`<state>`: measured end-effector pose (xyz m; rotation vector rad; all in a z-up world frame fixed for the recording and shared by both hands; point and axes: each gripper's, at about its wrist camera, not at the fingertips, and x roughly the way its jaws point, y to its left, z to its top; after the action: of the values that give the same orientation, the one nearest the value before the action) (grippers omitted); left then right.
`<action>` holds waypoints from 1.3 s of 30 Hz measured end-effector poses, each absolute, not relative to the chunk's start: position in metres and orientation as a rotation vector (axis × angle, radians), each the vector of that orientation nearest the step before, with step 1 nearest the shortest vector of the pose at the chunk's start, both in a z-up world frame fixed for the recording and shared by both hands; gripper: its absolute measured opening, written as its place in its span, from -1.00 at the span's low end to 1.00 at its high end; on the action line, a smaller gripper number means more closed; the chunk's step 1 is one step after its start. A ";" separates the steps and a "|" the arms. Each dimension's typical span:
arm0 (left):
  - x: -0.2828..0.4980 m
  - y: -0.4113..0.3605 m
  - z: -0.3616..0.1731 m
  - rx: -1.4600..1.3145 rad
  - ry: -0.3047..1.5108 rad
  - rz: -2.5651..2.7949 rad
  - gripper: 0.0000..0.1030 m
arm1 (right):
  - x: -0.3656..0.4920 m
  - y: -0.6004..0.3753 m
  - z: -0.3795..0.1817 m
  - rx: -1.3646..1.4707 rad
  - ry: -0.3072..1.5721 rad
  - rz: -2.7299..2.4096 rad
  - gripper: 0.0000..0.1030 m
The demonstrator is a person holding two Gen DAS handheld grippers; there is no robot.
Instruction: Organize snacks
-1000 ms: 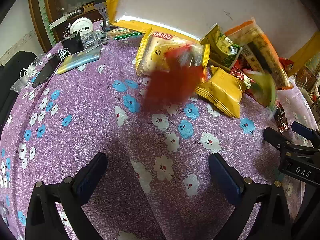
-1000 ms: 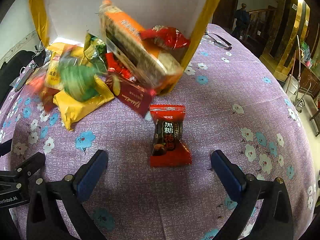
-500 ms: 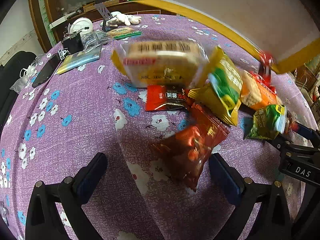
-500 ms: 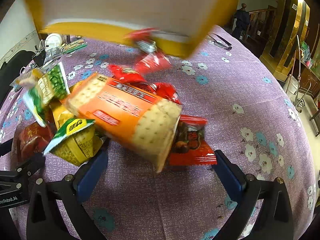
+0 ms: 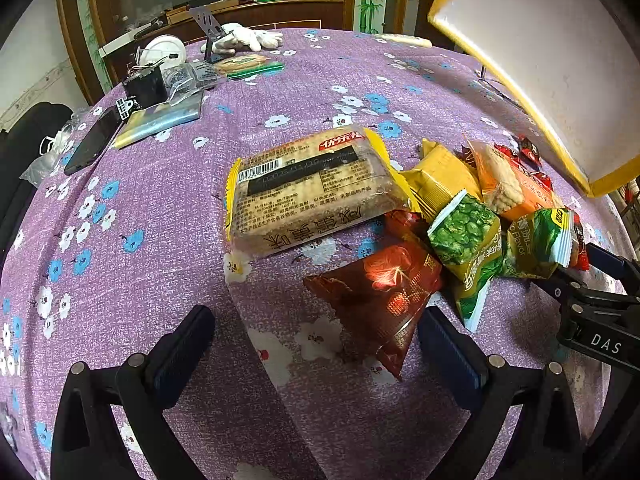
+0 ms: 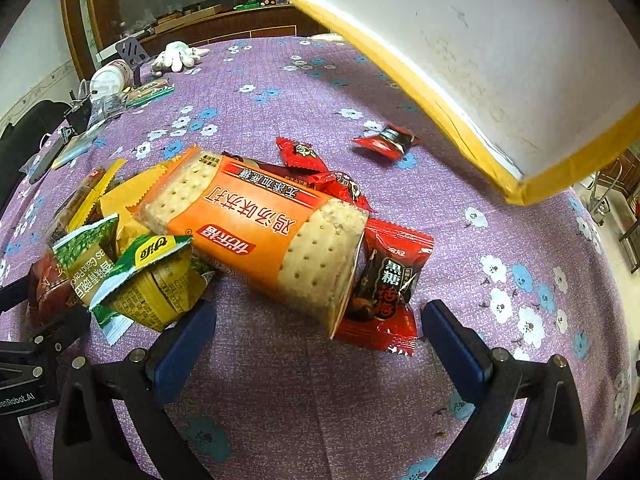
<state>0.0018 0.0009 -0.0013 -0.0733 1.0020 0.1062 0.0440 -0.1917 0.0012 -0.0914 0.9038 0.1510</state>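
A heap of snacks lies on the purple flowered tablecloth [image 5: 168,208]. In the left wrist view a yellow cracker pack [image 5: 316,188] lies face down, with a dark red pouch [image 5: 380,296] just ahead of my open left gripper [image 5: 316,354] and green pea packets [image 5: 468,240] to its right. In the right wrist view an orange cracker pack [image 6: 256,228] lies across the middle, a red-black candy [image 6: 384,284] beside it, close in front of my open right gripper [image 6: 320,344]. A white box with yellow taped edges [image 6: 500,60] hangs tilted above the table.
At the table's far left lie a phone [image 5: 94,142], a silver pouch [image 5: 160,118], a black device [image 5: 144,88], a white round lid [image 5: 164,50] and white gloves [image 5: 244,38]. One small red candy [image 6: 388,142] lies apart under the box. A dark wooden cabinet stands behind.
The box has lifted up and to the right, off the table. The snacks that were tumbling out of it have landed and come to rest in a heap. Both grippers stayed in place.
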 end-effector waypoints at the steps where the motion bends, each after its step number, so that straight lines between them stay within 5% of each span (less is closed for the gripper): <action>1: 0.002 0.001 -0.001 -0.073 1.002 0.106 1.00 | 0.044 -0.192 0.001 -0.091 0.904 0.151 0.99; 39: 0.002 0.001 -0.001 -0.073 1.002 0.106 1.00 | 0.044 -0.189 0.001 -0.104 0.903 0.163 0.99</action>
<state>0.0017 0.0010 -0.0014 -0.0731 1.0020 0.1063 0.0439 -0.1886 0.0015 -0.1036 0.9026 0.1630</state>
